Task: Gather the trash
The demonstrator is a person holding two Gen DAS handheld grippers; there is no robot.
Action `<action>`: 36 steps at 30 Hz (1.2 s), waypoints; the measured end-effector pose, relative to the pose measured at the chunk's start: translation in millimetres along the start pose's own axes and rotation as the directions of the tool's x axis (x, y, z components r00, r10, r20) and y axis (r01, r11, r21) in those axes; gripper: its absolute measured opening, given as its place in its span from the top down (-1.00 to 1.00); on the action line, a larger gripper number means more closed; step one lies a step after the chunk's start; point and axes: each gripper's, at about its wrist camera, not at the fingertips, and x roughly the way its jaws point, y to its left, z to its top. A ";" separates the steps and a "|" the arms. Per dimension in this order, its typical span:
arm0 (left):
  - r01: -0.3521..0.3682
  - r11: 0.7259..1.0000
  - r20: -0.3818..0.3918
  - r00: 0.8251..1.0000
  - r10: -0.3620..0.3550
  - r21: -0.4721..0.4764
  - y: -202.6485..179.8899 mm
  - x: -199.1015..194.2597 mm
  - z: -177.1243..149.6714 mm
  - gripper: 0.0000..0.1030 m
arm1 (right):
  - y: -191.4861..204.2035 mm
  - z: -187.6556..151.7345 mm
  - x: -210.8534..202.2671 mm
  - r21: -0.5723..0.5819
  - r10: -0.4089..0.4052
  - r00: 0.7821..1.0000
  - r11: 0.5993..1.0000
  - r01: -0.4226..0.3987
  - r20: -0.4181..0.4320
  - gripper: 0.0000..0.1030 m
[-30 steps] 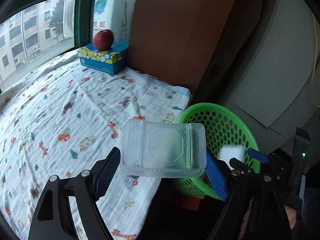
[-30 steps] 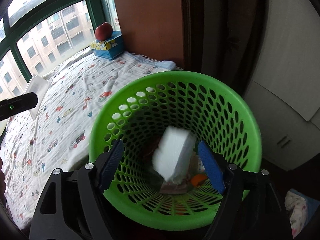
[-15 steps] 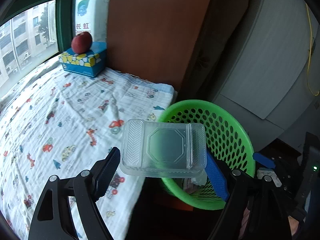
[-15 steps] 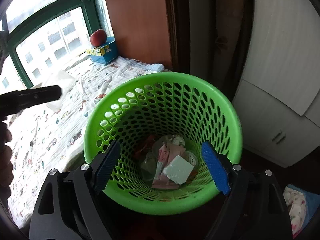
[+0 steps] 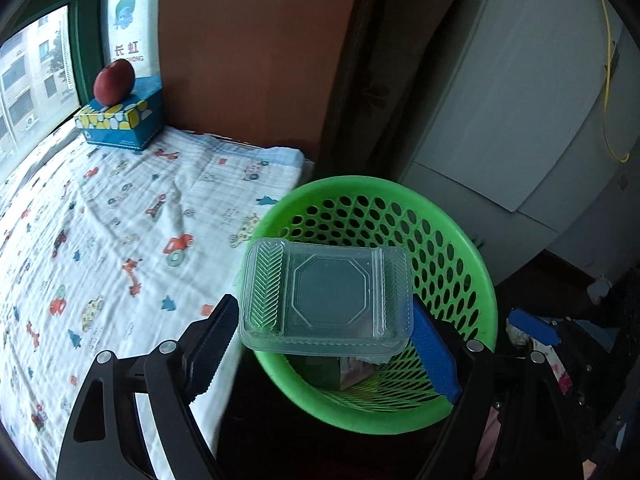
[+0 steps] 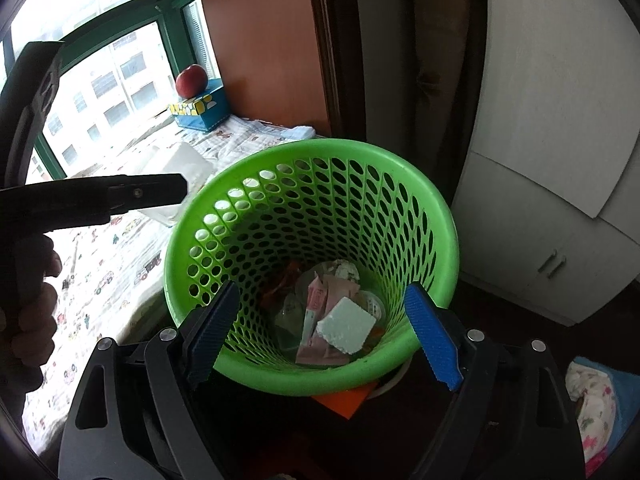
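Clear plastic clamshell container hanging over the green perforated basket

The left gripper is pinching it; the right gripper is gaping empty, jaws just opening, over a foam block lying inside. Beyond, an apple is sitting on a tissue box; window sign reading "长虹".

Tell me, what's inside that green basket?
Inside the green basket: a white foam block, pink packets and clear plastic cups. Whatever lies beneath that pile is covered.

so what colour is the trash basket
Bright green basket with perforated walls, clearest in the right wrist view.
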 end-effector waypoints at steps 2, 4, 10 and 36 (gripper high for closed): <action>0.013 1.000 -0.006 1.000 -0.013 0.002 -2.5 2.3 0.1 -0.63 | -2.3 -2.4 -0.3 0.007 0.001 1.000 1.000 -0.001 -0.003 -0.62; 0.020 1.000 -0.005 1.000 -0.020 0.006 -5.0 3.5 -0.1 -0.66 | -3.2 -4.6 0.3 0.009 0.000 1.000 1.000 0.000 -0.008 -0.62; 0.025 1.000 0.005 1.000 -0.025 -0.003 -1.8 -1.6 -2.6 -0.74 | 0.5 -7.5 0.4 0.012 0.011 1.000 1.000 -0.011 -0.015 -0.63; -0.246 0.950 0.125 0.954 0.272 -0.191 109.4 -93.0 -55.9 -0.86 | 88.1 28.7 -3.5 -0.115 0.126 0.991 0.986 -0.119 0.053 -0.84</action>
